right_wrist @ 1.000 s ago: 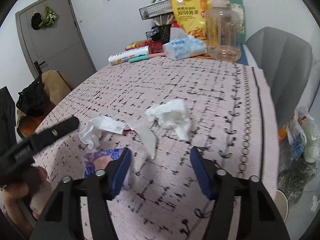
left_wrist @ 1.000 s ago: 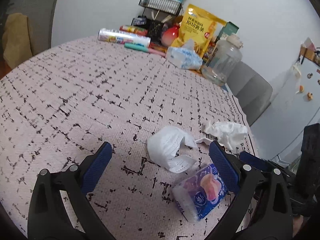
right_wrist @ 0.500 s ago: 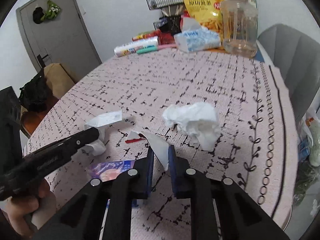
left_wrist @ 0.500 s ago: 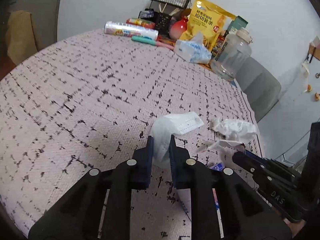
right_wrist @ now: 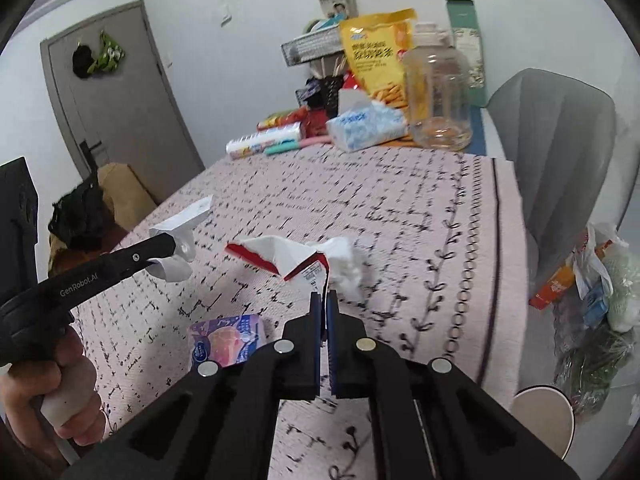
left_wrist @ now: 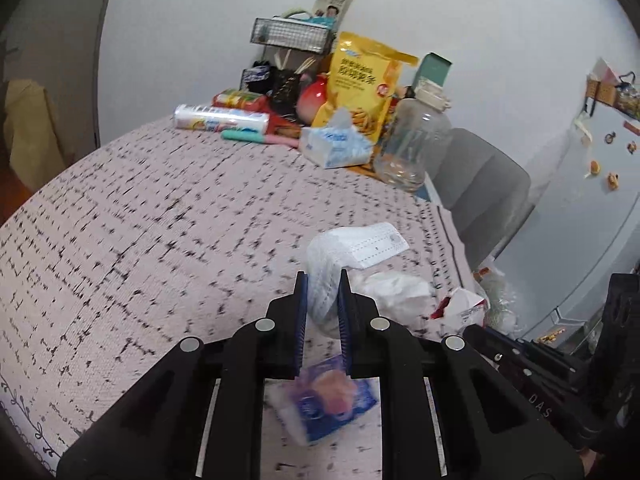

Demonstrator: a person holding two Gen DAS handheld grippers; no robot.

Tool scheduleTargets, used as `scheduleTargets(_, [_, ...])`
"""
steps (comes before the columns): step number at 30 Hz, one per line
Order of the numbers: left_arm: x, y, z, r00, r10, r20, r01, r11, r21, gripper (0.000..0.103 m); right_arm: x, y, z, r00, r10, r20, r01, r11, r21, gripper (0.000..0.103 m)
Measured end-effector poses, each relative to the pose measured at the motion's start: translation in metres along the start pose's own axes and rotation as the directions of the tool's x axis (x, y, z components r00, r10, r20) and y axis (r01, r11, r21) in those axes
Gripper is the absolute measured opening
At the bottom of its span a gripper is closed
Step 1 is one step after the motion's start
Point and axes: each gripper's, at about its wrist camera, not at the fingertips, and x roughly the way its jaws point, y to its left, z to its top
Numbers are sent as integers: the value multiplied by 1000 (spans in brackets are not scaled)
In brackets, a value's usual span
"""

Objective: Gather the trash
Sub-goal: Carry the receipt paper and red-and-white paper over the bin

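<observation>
My left gripper (left_wrist: 322,280) is shut on a white face mask (left_wrist: 352,246) and holds it above the pink tablecloth; it also shows in the right wrist view (right_wrist: 176,236). My right gripper (right_wrist: 324,296) is shut on a torn red-and-white wrapper (right_wrist: 280,256), lifted off the cloth. A crumpled white tissue (right_wrist: 346,266) lies just beyond it, also in the left wrist view (left_wrist: 400,292). A purple snack packet (right_wrist: 228,340) lies on the cloth below both grippers, blurred in the left wrist view (left_wrist: 332,396).
At the table's far end stand a tissue pack (right_wrist: 366,124), a clear jar (right_wrist: 438,96), a yellow snack bag (right_wrist: 376,48) and a wire rack (left_wrist: 292,34). A grey chair (right_wrist: 560,140) and a trash bag (right_wrist: 600,280) are at the right.
Both grippers have risen with their loads: the left lifted the mask, the right lifted the wrapper off the cloth. One second ago both were open.
</observation>
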Motion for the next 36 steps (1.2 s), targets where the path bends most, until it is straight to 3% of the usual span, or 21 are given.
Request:
scheduleTargets(14, [7, -66, 7, 999, -35, -16, 36, 996, 78, 14, -29, -45, 2, 996, 65, 56, -70, 994, 85, 3])
scheduleTargets(26, [43, -168, -21, 984, -144, -103, 160, 971, 175, 14, -87, -148, -24, 990, -110, 89, 90, 975, 201, 3])
scheduleTargets(36, [88, -264, -74, 949, -189, -251, 257, 927, 273, 14, -112, -246, -72, 974, -227, 17, 210, 925, 317, 4])
